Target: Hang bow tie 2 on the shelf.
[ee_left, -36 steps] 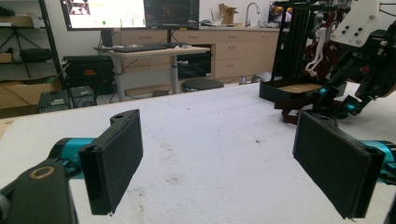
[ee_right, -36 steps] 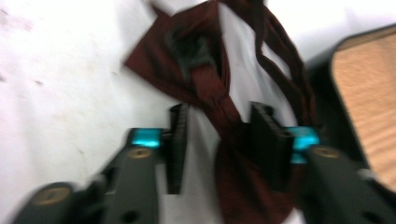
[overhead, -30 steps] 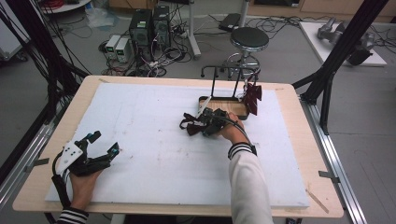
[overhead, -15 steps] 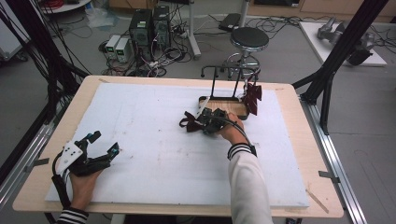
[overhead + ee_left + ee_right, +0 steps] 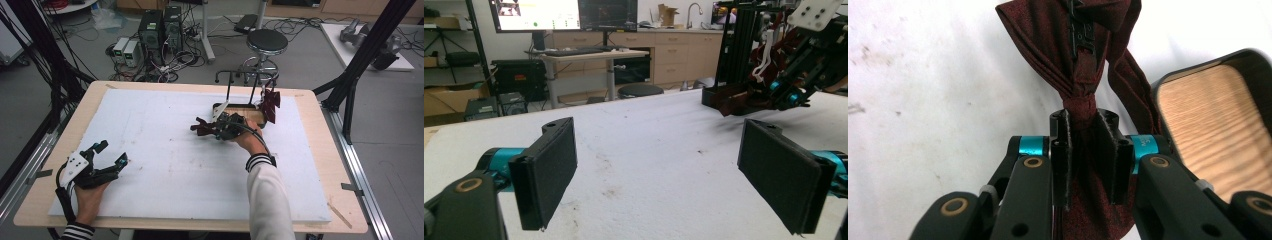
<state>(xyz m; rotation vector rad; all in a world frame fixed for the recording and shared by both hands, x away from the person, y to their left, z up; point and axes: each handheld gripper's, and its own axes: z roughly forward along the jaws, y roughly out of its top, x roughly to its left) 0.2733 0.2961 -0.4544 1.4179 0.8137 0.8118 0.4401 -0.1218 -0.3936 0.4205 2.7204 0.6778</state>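
A dark red bow tie [image 5: 1068, 45] is pinched at its centre knot between the jaws of my right gripper [image 5: 1087, 150], which is shut on it. From above, that gripper [image 5: 216, 129] holds the tie [image 5: 202, 129] just over the white mat, left of a black stand with a wooden base [image 5: 245, 111]. A second dark red bow tie [image 5: 270, 103] hangs on the stand. My left gripper [image 5: 111, 155] rests open near the table's front left corner, its pads [image 5: 549, 170] wide apart with nothing between them.
A white foam mat [image 5: 165, 170] covers most of the wooden table [image 5: 320, 150]. Black frame posts [image 5: 365, 55] rise at both sides. A stool [image 5: 266, 42] and computers [image 5: 160, 27] stand on the floor beyond the far edge.
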